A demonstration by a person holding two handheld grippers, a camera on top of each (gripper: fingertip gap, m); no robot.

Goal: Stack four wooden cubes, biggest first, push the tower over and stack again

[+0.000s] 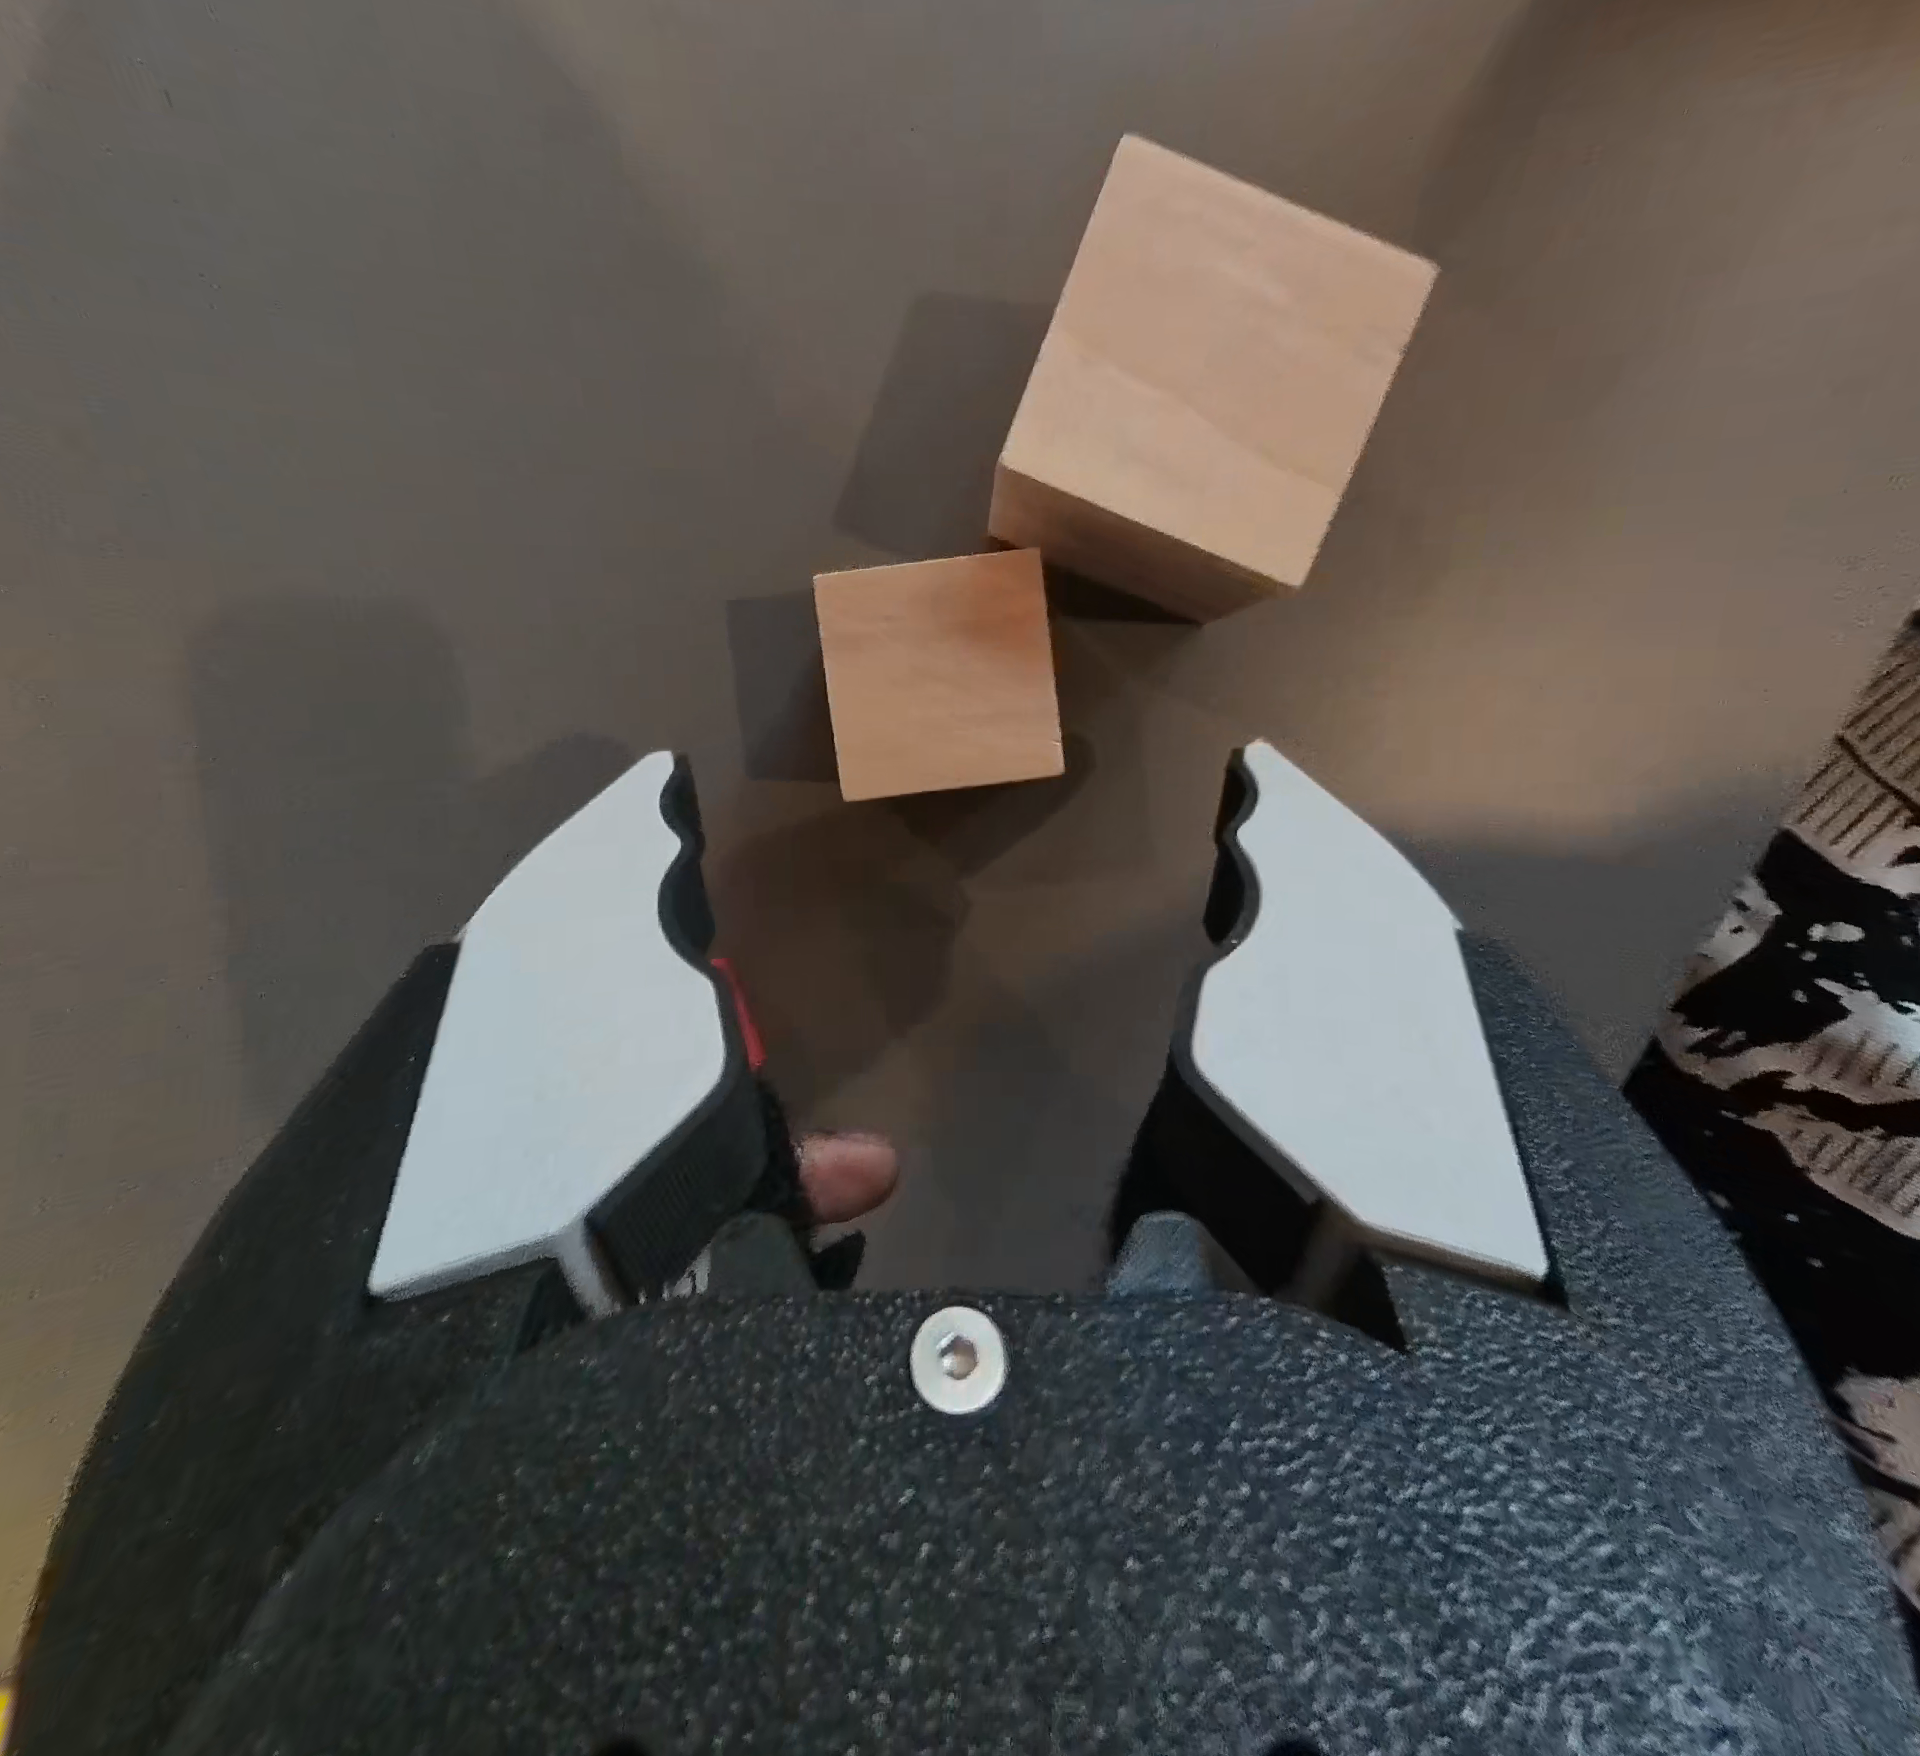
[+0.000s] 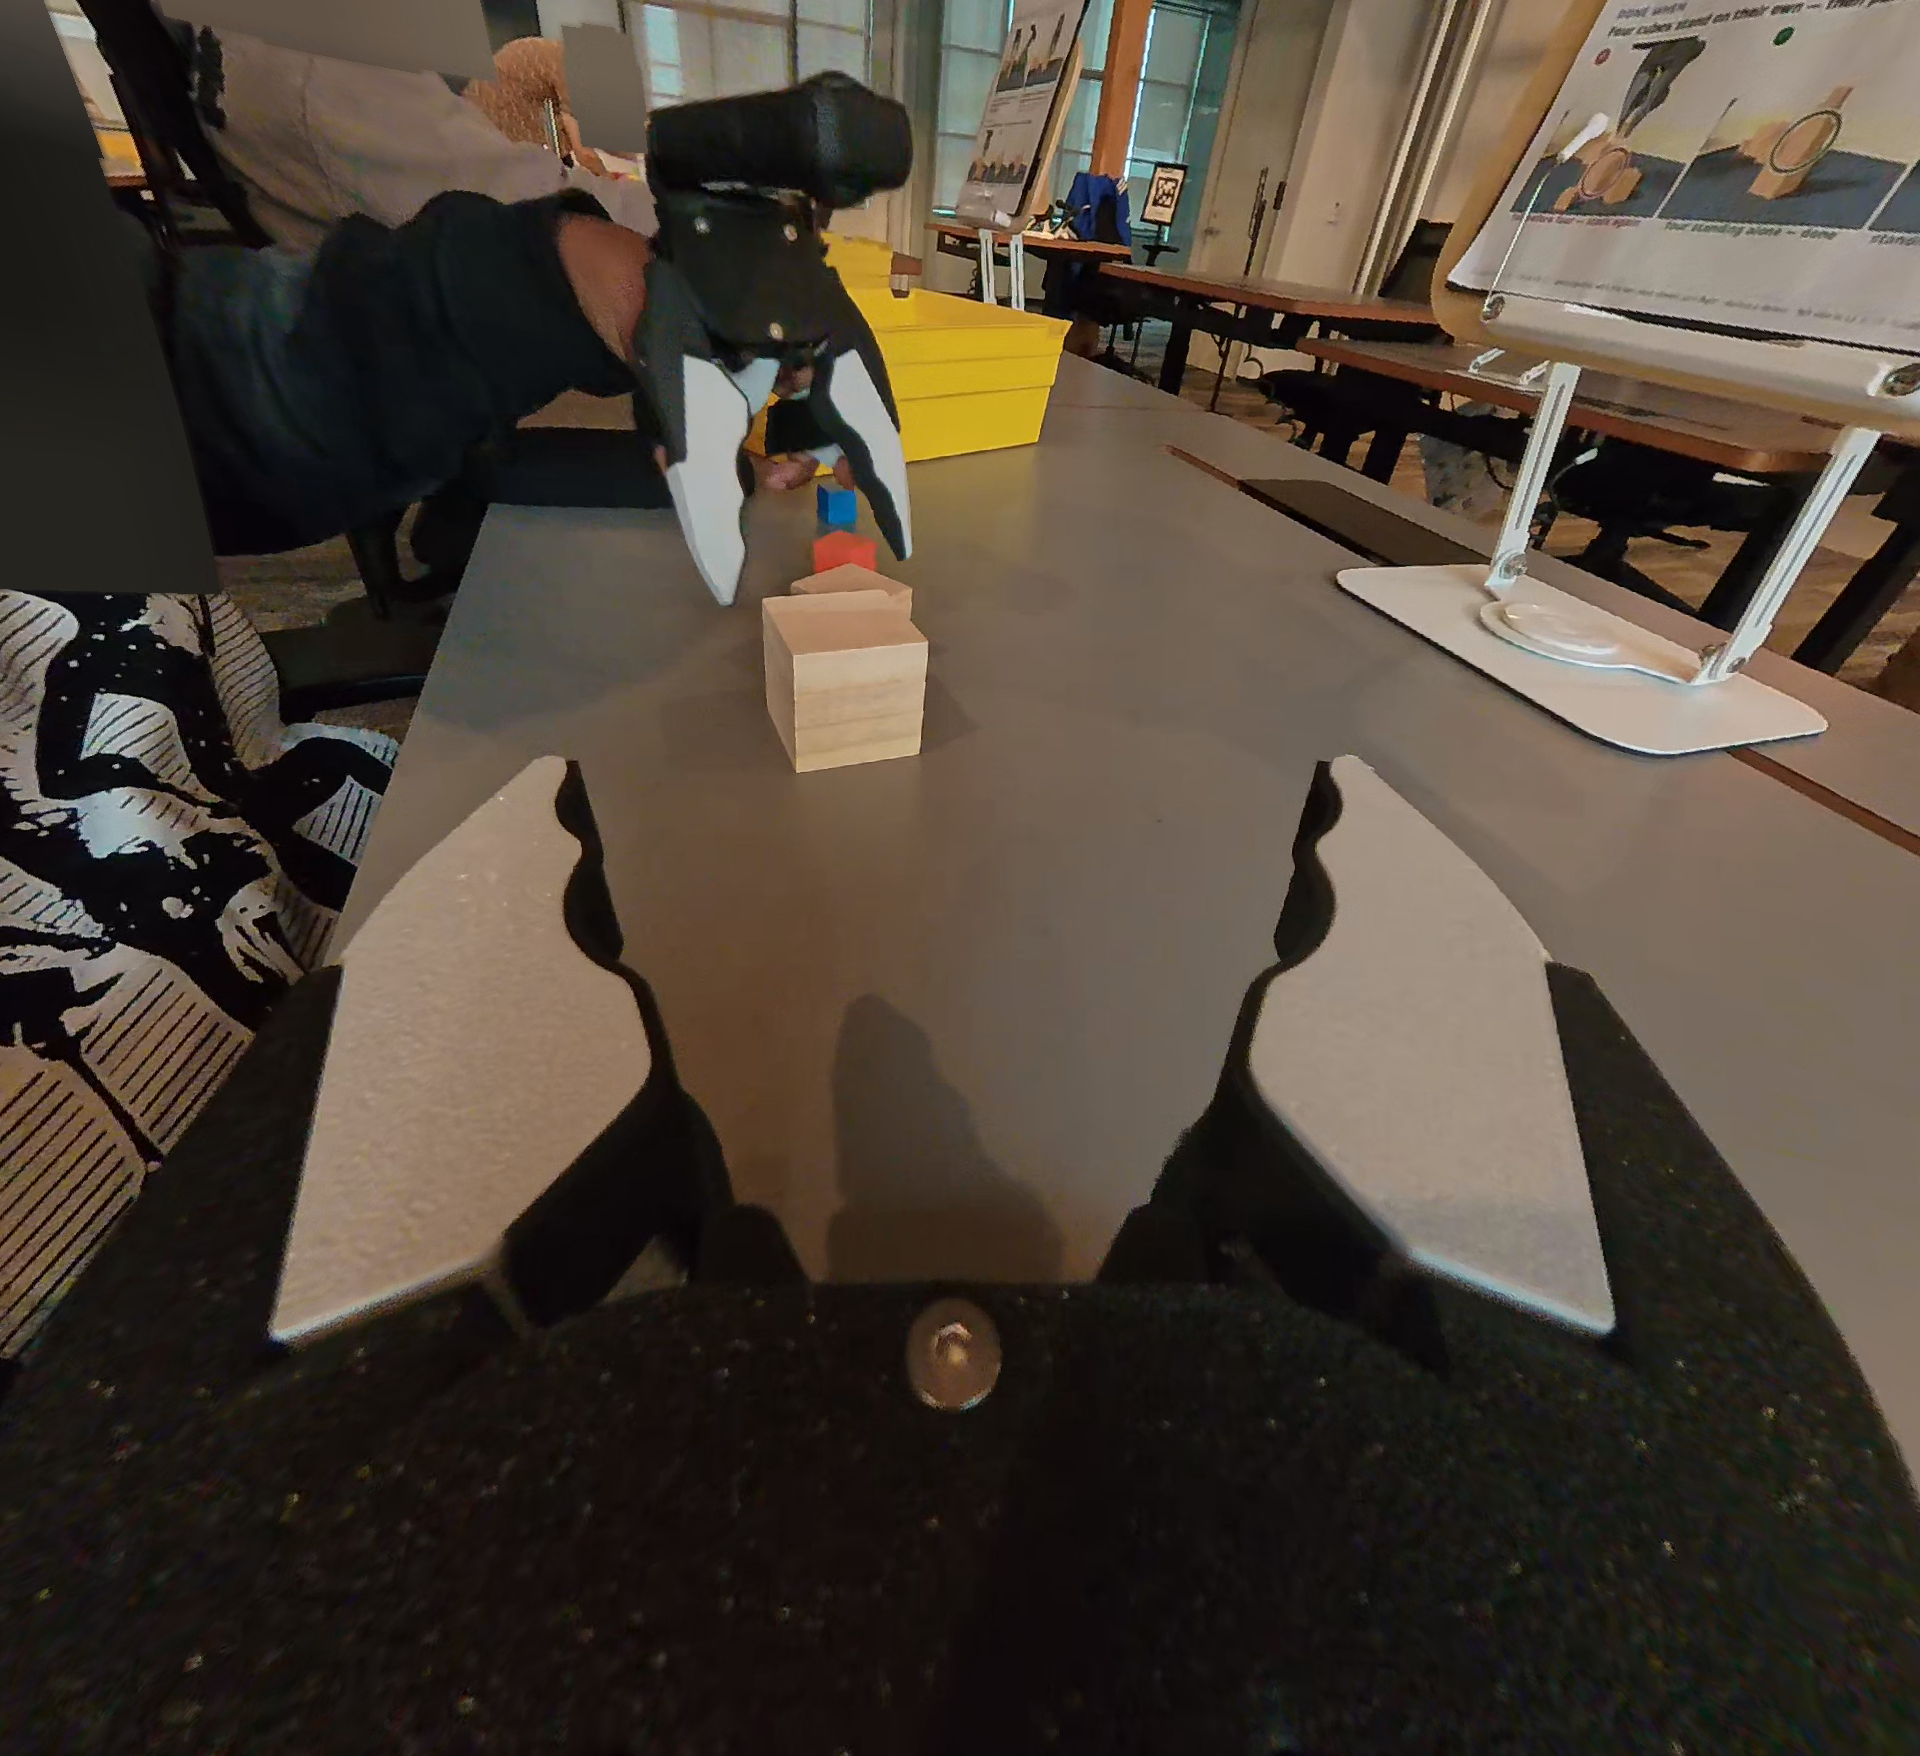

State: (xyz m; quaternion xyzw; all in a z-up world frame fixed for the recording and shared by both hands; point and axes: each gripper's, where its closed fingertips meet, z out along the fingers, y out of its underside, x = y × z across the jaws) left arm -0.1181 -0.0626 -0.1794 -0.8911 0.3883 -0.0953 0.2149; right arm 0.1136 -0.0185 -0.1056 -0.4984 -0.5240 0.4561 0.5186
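**A:** On the grey table (image 2: 1039, 875), roughly along its middle, the cubes sit in a loose line running away from the right gripper (image 2: 945, 875). Its jaws stand wide with nothing between them, held low and well back from the blocks, likely waiting its turn.

**B:** And the left gripper (image 2: 805, 579)?

**A:** It hangs point-down over the line, jaws also spread and empty. From its own camera the big wooden cube (image 1: 1210, 376) and a smaller wooden cube (image 1: 940, 672) lie just ahead of the tips, corner nearly touching corner. The spread looks set to drop around the smaller one, though which it will take is a guess.

**B:** How many cubes in all?

**A:** Counting from the right wrist view: the big wooden one nearest, a second wooden one just behind it, then a red cube (image 2: 844, 551) and a blue cube (image 2: 836, 504) farther along. Four cubes, two plain and two painted. None rests on another, so no tower stands; the big cube seems placed as the base.

**B:** Anything else on the table?

**A:** One yellow bin (image 2: 966, 376) towards the far end, and one white stand (image 2: 1579, 657) carrying an instruction sheet near the right edge. A patterned black-and-white cloth (image 2: 125, 823) shows off the left edge; what it belongs to is unclear.
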